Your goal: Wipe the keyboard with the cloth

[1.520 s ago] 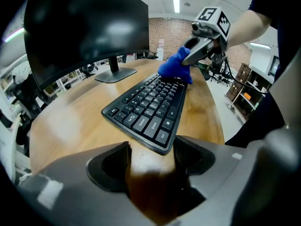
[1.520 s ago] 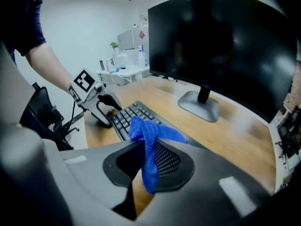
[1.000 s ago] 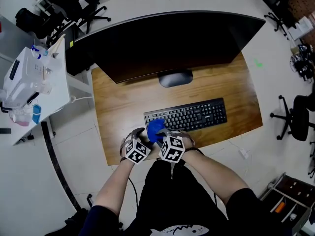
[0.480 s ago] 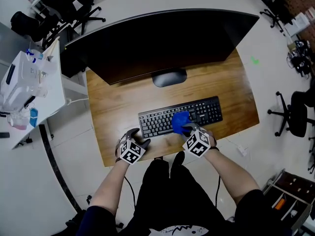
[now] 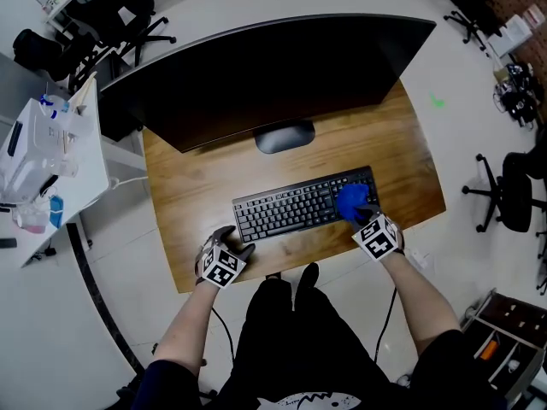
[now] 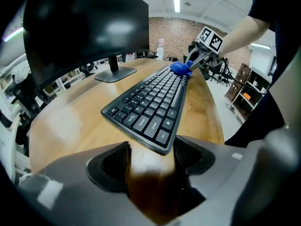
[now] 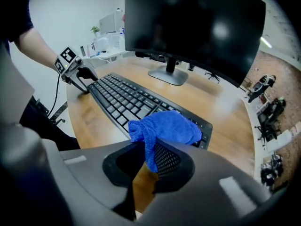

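A black keyboard (image 5: pixel 299 206) lies on the wooden desk (image 5: pixel 197 186), in front of the monitor. A blue cloth (image 5: pixel 351 202) rests on the keyboard's right end, and my right gripper (image 5: pixel 366 219) is shut on it. The right gripper view shows the cloth (image 7: pixel 164 127) bunched between that gripper's (image 7: pixel 150 160) jaws, draped over the end keys of the keyboard (image 7: pixel 123 98). My left gripper (image 5: pixel 234 249) sits at the keyboard's left front corner. In the left gripper view it (image 6: pixel 150 157) is open, with only the desk and the corner of the keyboard (image 6: pixel 150 105) in the gap.
A large dark monitor (image 5: pixel 265 75) on an oval foot (image 5: pixel 285 137) stands behind the keyboard. A white side table (image 5: pixel 51 169) with bottles is to the left. Office chairs (image 5: pixel 513 195) stand on the floor to the right. The desk's front edge is just under both grippers.
My right gripper has dragged the blue cloth across the keys from the keyboard's left end to its right end. The left gripper has stayed near the left front corner.
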Action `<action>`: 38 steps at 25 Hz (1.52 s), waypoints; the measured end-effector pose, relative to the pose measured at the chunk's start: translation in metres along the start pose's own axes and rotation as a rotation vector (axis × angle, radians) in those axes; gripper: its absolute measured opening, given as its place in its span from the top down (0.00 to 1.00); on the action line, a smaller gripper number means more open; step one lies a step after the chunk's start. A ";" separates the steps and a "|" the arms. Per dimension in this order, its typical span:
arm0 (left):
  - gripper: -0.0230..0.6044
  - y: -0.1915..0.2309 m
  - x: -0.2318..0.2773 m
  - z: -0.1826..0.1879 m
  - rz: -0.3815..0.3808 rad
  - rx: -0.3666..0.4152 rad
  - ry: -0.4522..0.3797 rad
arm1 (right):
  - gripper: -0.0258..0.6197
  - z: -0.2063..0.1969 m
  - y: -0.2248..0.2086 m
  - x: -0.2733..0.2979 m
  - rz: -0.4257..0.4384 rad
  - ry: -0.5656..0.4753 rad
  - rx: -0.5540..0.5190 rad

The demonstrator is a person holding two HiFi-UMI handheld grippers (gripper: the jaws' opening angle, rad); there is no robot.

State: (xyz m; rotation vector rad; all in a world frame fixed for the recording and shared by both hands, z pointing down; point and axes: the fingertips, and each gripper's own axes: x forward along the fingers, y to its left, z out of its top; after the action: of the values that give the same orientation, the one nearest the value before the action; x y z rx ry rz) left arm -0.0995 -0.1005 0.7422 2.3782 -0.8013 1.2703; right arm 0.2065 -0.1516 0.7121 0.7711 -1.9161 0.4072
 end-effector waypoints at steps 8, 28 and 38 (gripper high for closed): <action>0.48 0.000 0.000 -0.001 0.004 0.001 0.001 | 0.88 -0.035 -0.049 -0.013 -0.099 0.070 0.052; 0.48 -0.001 0.000 0.001 -0.003 0.003 0.007 | 0.89 0.012 -0.119 -0.006 -0.226 0.011 0.208; 0.48 -0.001 0.000 0.001 -0.007 0.002 -0.007 | 0.89 0.067 0.015 0.037 -0.040 -0.036 0.053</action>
State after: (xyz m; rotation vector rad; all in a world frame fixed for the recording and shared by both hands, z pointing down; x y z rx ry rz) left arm -0.0987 -0.1005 0.7421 2.3864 -0.7938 1.2609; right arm 0.1403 -0.1920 0.7161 0.8556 -1.9266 0.4235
